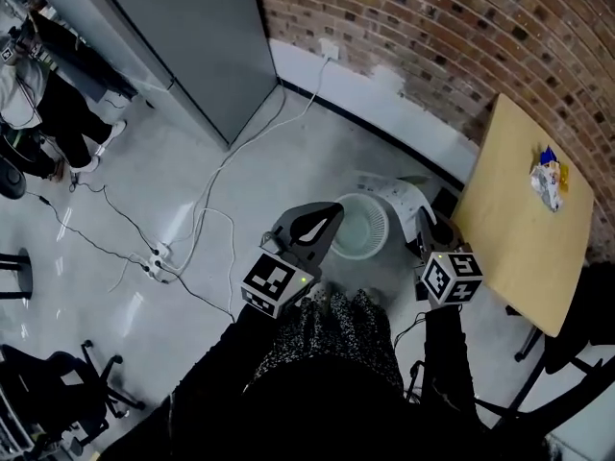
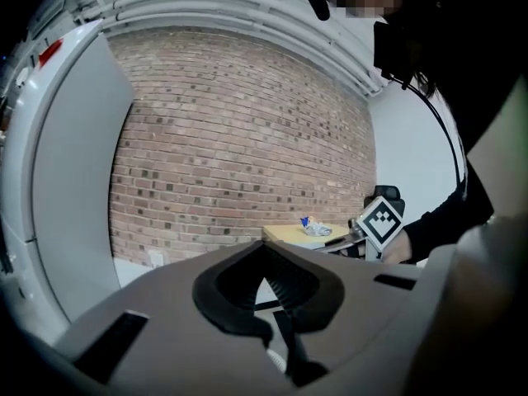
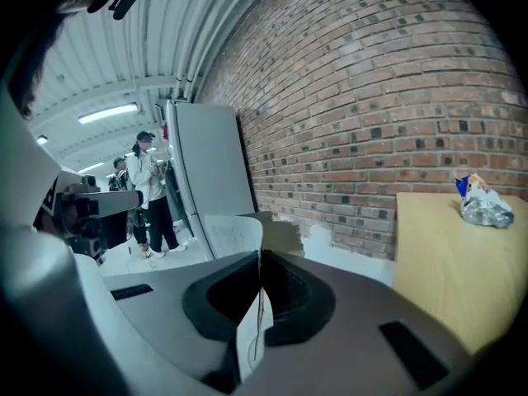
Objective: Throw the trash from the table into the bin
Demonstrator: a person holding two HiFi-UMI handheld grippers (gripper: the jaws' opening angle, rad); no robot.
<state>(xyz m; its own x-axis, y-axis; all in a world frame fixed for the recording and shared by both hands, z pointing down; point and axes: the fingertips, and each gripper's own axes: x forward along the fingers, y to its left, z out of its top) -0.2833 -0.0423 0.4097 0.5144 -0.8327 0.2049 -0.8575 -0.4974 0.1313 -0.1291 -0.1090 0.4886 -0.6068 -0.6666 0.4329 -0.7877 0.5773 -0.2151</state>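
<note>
**Disposal step, seen from beside the worker.** The brick wall (image 1: 461, 36) runs behind the bin (image 1: 370, 229), and the wooden counter (image 1: 509, 229) stands just to the bin's right. The bin, white and round, sits open on the floor.

- **Left hand-held gripper** (image 1: 332, 217): clenched on nothing, with its tip at the bin's near-left rim.
- **Right hand-held gripper** (image 3: 257, 291): clamped on a white paper sheet (image 3: 235, 238), which stands up from the jaws by the bin's right edge, between bin and counter.
- **Trash on the counter:** a crumpled wrapper (image 1: 548, 182) lies on the far part, well apart from the bin.

**Judged step:** delivery of the sheet. The next move calls for bringing the right jaws squarely over the bin's mouth and releasing. The wrapper then needs a reach away from the bin.
</note>
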